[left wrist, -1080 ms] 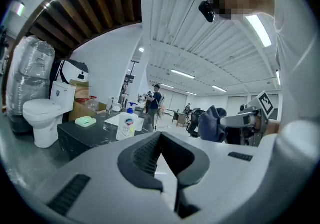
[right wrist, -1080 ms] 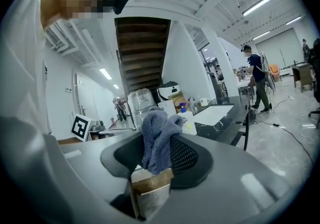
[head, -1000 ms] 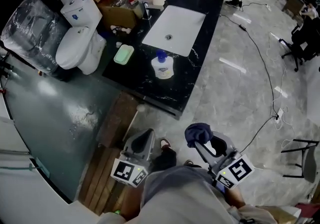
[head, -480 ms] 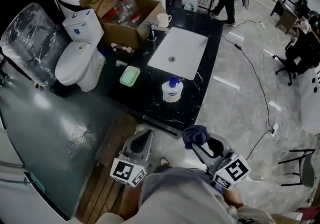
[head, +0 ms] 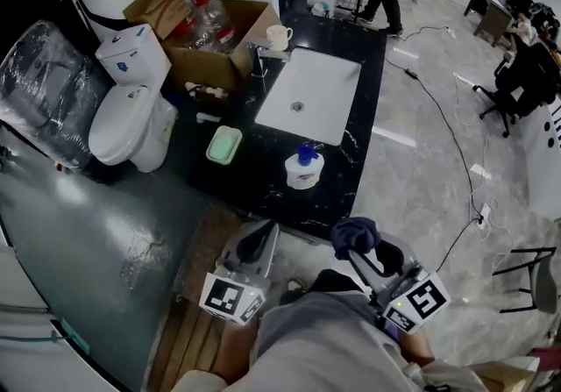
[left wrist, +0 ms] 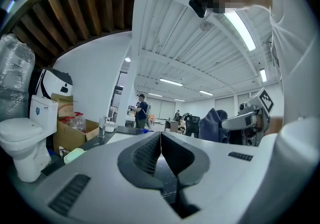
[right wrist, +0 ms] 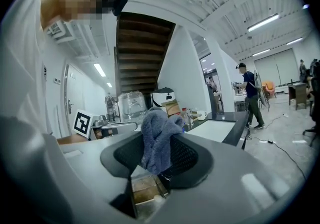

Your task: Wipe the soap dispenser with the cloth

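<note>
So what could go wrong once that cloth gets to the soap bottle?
The soap dispenser stands loose near the front edge of the counter. A firm wipe might topple it or push it off, since the left gripper is shut and empty, not steadying it. The cloth is only a bunched wad pinched in the right gripper, so it might slip out while rubbing.

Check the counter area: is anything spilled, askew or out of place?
No spill shows. The soap dispenser stands upright near the front edge of the counter. Odd for a washbasin: an open cardboard box holding plastic bottles sits at the counter's far left end, and a toilet stands close beside it.
</note>
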Demonstrator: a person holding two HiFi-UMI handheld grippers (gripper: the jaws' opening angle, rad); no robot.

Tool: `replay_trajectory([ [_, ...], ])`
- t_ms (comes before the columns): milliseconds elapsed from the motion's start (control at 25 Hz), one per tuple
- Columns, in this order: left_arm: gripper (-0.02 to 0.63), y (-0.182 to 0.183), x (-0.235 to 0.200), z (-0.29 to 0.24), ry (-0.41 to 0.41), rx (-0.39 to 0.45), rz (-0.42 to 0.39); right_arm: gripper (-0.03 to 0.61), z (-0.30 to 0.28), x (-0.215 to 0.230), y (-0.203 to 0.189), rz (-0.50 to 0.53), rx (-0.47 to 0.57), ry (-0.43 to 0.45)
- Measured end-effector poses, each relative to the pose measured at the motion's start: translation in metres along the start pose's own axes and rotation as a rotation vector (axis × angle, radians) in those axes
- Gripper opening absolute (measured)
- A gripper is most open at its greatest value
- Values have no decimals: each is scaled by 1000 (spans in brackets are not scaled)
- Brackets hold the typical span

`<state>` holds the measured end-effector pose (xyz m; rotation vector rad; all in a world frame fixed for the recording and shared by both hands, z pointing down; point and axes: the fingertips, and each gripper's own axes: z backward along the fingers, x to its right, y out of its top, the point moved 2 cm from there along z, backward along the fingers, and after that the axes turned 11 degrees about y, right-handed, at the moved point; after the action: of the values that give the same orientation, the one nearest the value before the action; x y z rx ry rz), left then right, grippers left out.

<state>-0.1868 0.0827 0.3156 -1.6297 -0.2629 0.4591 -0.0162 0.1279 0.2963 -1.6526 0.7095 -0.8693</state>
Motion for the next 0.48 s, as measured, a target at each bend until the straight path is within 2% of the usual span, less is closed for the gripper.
replay_trajectory([
  [240, 8, -8, -5, -29, -16, -54, -77, 143, -8, 20, -6, -31, -14, 9],
  [480, 9, -14, -4, -73, -71, -126, -157, 143, -14, 58, 0, -67, 4, 7],
])
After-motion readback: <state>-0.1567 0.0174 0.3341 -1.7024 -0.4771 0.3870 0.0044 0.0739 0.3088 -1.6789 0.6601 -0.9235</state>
